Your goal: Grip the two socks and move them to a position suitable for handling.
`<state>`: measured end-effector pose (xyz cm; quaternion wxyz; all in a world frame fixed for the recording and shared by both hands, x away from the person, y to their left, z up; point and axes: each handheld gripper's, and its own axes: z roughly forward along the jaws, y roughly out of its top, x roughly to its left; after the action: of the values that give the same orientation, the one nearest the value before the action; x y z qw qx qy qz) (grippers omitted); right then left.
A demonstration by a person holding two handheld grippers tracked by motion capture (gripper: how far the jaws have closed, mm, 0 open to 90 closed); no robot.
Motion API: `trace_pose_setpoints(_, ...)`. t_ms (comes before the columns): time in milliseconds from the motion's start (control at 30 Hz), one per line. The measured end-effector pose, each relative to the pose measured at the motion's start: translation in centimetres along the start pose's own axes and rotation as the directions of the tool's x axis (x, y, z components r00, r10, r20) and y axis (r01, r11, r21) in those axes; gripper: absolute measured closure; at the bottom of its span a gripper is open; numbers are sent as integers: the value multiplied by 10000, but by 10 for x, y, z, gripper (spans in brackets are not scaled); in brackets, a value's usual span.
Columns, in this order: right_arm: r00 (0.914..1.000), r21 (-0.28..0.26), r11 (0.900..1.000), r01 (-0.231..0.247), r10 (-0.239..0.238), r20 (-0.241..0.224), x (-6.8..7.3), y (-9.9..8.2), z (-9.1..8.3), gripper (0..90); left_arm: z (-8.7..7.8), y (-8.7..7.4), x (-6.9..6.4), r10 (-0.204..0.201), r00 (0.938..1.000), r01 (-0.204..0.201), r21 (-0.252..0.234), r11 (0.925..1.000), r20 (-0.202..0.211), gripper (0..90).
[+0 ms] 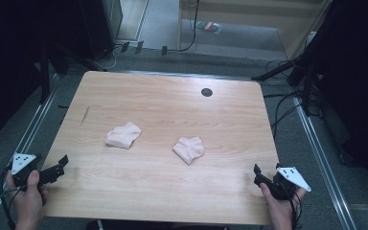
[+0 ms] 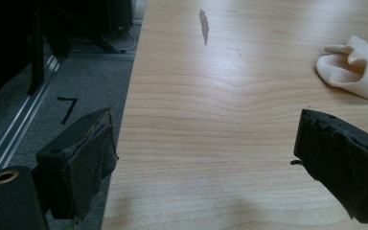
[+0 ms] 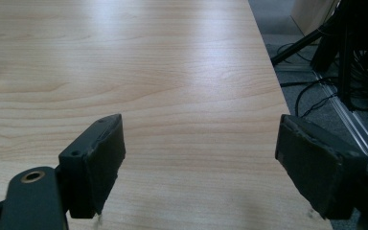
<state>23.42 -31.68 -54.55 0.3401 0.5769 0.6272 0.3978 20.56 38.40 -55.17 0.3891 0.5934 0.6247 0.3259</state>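
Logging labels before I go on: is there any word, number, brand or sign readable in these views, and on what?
None is readable.
Green and red packet on the far floor: any print is too small and blurred.
Black angular mark on the grey floor: looks like tape, not a sure figure.
Light wooden table, pale pink cloths: no text.

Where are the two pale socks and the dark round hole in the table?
Left sock (image 1: 123, 135), high view, middle of the crumpled fabric.
Right sock (image 1: 189, 149), high view, middle of the folded fabric.
Round hole (image 1: 206, 92), high view, centre of the dark disc.
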Motion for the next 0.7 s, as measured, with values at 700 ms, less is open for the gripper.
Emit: trace_pose_setpoints(700,9993,-123,9996,262,-259,254,16,9,-5,200,0,0,1,-87,9995,84,119,9999,288,80)
